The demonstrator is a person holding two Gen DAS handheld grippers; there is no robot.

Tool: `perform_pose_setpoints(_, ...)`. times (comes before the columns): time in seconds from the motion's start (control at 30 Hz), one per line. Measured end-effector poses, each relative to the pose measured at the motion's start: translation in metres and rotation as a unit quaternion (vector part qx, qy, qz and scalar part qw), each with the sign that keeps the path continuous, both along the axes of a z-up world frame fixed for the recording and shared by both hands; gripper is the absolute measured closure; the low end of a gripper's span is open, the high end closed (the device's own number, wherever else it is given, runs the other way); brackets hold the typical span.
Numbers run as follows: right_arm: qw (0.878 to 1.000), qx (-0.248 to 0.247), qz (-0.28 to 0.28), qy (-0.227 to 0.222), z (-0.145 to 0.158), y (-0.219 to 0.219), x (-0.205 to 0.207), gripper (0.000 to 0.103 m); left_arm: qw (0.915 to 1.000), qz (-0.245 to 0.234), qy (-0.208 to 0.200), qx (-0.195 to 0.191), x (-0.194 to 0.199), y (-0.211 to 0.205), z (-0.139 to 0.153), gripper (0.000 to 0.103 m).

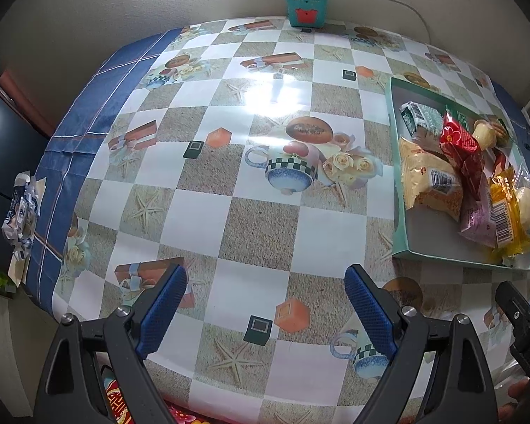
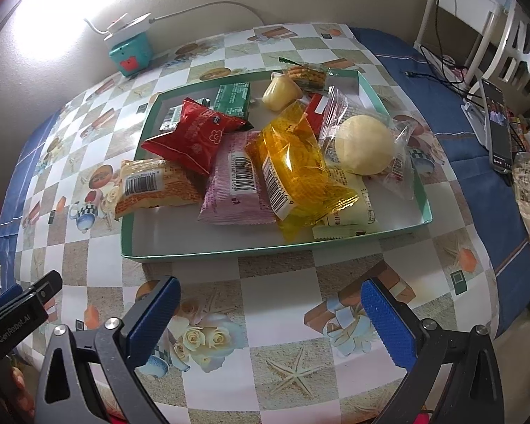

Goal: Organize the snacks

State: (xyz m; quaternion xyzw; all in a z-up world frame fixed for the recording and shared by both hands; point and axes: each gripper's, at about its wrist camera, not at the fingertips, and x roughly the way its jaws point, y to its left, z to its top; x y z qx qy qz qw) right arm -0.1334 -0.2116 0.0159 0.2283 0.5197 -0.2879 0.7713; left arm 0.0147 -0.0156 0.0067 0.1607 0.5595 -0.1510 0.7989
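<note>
both grippers empty, jaws spread wide. left gripper [image 1: 265, 314] hangs over bare tablecloth, well to the left of the green tray [image 2: 229, 251]. right gripper [image 2: 270, 314] sits just before the tray's near rim, snack pile [image 2: 265, 162] straight ahead; tray's long axis runs crosswise to it, so right hand is nearer.

Both wrist views look steeply down past their gripper at the desk [image 1: 258, 219]; left sits farther left, right nearer the tray [image 2: 208, 252]. Shared: tray, teal box [image 1: 304, 9].

Bright glare on the tablecloth [image 1: 265, 95]; fisheye-bent, dark corners.
</note>
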Motion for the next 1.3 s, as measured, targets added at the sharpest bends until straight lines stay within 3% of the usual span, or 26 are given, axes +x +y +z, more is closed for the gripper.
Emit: perform_pose_setpoints(1.3,1.000,0.002,-0.001,0.005,-0.0030,0.0003,-0.0010,0.000,0.9999,-0.002,0.012,0.012,-0.0006,-0.0007,-0.0055,0.012)
